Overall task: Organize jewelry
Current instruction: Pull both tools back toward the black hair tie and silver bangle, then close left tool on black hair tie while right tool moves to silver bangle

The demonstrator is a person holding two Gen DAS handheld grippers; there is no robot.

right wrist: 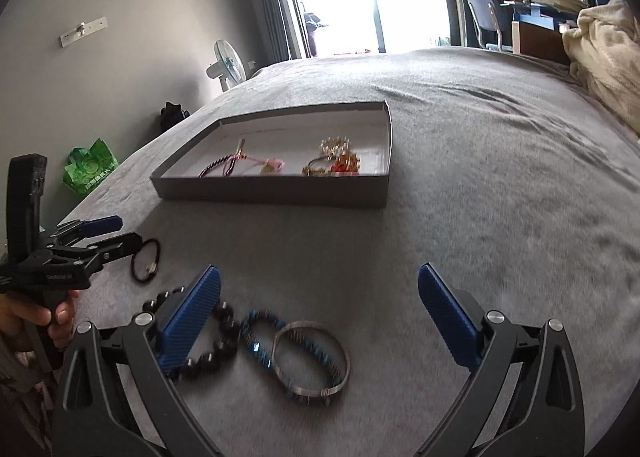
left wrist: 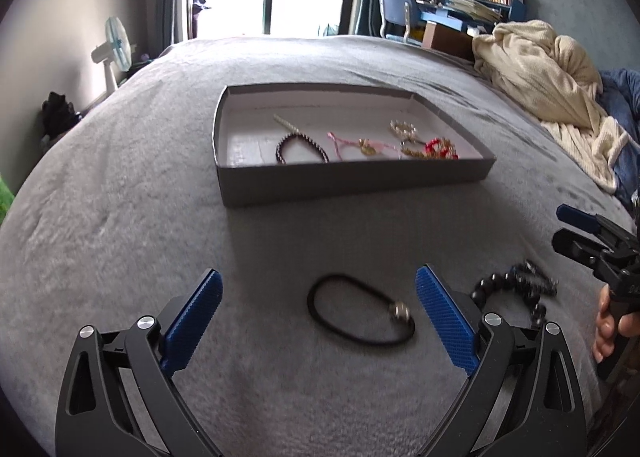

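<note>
A grey shallow box (left wrist: 344, 183) (right wrist: 276, 193) lies on the grey bed and holds several bracelets: a dark beaded one (left wrist: 300, 147), a pink one (left wrist: 352, 143), pearl and red-gold ones (left wrist: 424, 141). A black cord bracelet with a metal bead (left wrist: 360, 311) (right wrist: 146, 261) lies on the bed between the fingers of my open left gripper (left wrist: 320, 297). A black bead bracelet (left wrist: 516, 289) (right wrist: 212, 341), a blue bead bracelet (right wrist: 288, 353) and a silver bangle (right wrist: 312, 357) lie below my open right gripper (right wrist: 320, 297), nearer its left finger.
A cream blanket (left wrist: 540, 73) and blue fabric are heaped on the bed's right side. A fan (left wrist: 116, 41), a green bag (right wrist: 90, 169), a chair and a cluttered desk (left wrist: 452, 13) stand beyond the bed. The right gripper shows in the left wrist view (left wrist: 568, 229), and the left gripper shows in the right wrist view (right wrist: 124, 233).
</note>
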